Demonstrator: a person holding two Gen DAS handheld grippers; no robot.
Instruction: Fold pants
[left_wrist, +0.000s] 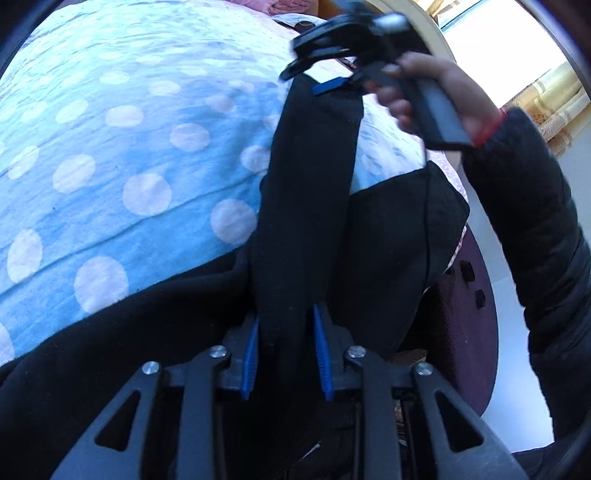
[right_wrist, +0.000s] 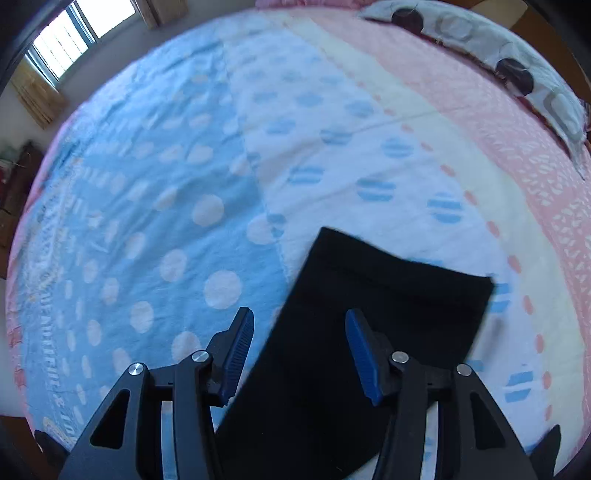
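Observation:
Black pants (left_wrist: 310, 206) lie on a bed with a blue, white and pink dotted cover (left_wrist: 110, 155). My left gripper (left_wrist: 286, 321) is shut on a bunched part of the pants, and one leg stretches away from it across the bed. My right gripper (right_wrist: 299, 325) is open, its blue pads apart above the hem end of the leg (right_wrist: 388, 295), which lies flat on the cover (right_wrist: 184, 166). In the left wrist view the right gripper (left_wrist: 332, 86) shows at the far end of the leg, held by a hand.
A grey pillow with dark circles (right_wrist: 517, 74) lies at the bed's far right. A window (right_wrist: 62, 33) and a curtain stand far left. A purple chair (left_wrist: 469, 306) stands by the bed edge near the person's dark sleeve (left_wrist: 535, 221).

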